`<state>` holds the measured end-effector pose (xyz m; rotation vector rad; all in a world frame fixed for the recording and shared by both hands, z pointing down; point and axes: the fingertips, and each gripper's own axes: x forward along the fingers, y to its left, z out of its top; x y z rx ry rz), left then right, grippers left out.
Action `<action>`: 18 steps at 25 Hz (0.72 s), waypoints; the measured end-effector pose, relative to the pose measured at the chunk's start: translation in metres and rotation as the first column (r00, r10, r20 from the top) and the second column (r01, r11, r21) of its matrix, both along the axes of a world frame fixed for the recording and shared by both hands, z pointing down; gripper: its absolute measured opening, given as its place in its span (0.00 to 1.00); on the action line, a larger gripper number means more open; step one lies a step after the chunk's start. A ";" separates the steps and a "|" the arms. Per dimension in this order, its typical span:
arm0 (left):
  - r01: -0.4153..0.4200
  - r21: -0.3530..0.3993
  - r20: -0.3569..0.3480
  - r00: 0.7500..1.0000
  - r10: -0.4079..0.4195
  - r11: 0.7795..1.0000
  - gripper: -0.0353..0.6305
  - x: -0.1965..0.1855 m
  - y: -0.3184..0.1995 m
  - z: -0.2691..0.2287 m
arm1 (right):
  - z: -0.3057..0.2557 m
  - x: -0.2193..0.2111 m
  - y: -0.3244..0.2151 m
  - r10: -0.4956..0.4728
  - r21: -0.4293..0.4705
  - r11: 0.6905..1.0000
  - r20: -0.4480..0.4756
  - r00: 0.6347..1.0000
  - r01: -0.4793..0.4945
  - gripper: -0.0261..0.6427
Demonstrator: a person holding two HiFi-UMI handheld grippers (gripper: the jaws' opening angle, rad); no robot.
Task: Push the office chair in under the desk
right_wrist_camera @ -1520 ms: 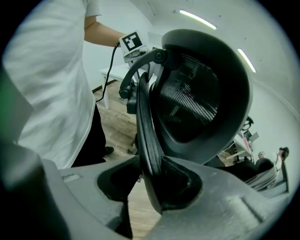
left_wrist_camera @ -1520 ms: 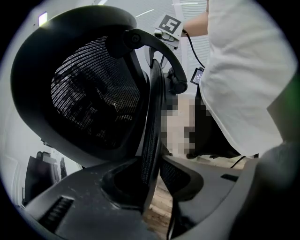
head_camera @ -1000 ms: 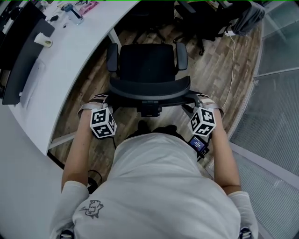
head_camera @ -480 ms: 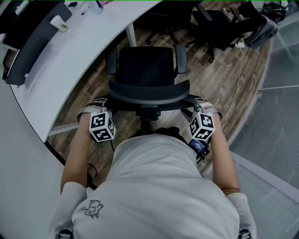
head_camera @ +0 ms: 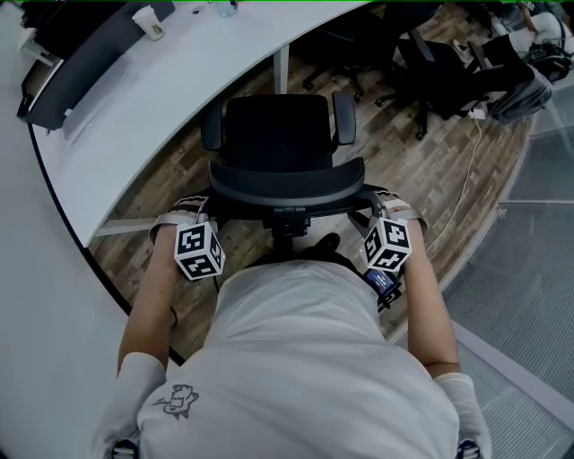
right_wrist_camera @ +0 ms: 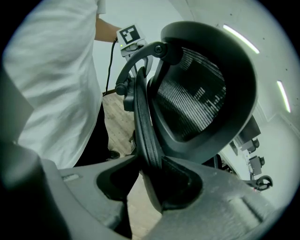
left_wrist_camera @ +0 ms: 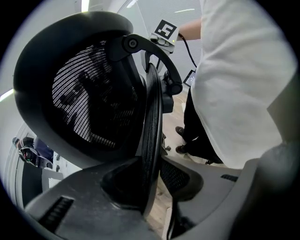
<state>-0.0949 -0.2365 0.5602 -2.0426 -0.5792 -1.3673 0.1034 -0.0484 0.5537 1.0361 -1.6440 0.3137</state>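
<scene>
Left gripper [head_camera: 194,206] and right gripper [head_camera: 382,203] each clamp one side of the backrest [head_camera: 287,184] of the office chair [head_camera: 278,134]. In the left gripper view the backrest's thin dark rim [left_wrist_camera: 151,136] runs down between the jaws of the left gripper [left_wrist_camera: 150,187] and is pinched there. In the right gripper view the rim [right_wrist_camera: 143,126] sits likewise in the right gripper [right_wrist_camera: 150,183], whose jaws have just eased slightly wider while the rim remains between them.

The chair stands on wood floor [head_camera: 404,161], its seat facing the white desk [head_camera: 161,99]. The seat's front edge is near the desk's curved edge, just beside a white desk leg [head_camera: 281,67], and a strip of floor shows between them; the seat is not under the desk. Open floor lies to the right of the chair, crossed by a white cable [head_camera: 466,179]. Other dark chairs [head_camera: 439,72] stand well apart at upper right.

A pale cup [head_camera: 148,20] stands on the desk; its contents cannot be told.
</scene>
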 end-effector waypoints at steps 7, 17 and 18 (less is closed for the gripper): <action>0.128 0.007 0.011 0.992 -0.128 0.992 0.23 -0.016 0.000 0.000 | 0.001 0.005 -0.025 -0.129 0.003 0.992 0.000 0.992 0.129 0.26; 0.318 0.028 0.025 0.947 -0.319 0.948 0.23 -0.029 0.007 -0.002 | 0.001 0.017 -0.058 -0.331 0.015 0.944 0.016 0.944 0.331 0.25; 0.338 0.030 0.026 0.941 -0.338 0.941 0.23 -0.030 0.009 -0.002 | 0.002 0.018 -0.062 -0.352 0.016 0.936 0.018 0.936 0.352 0.25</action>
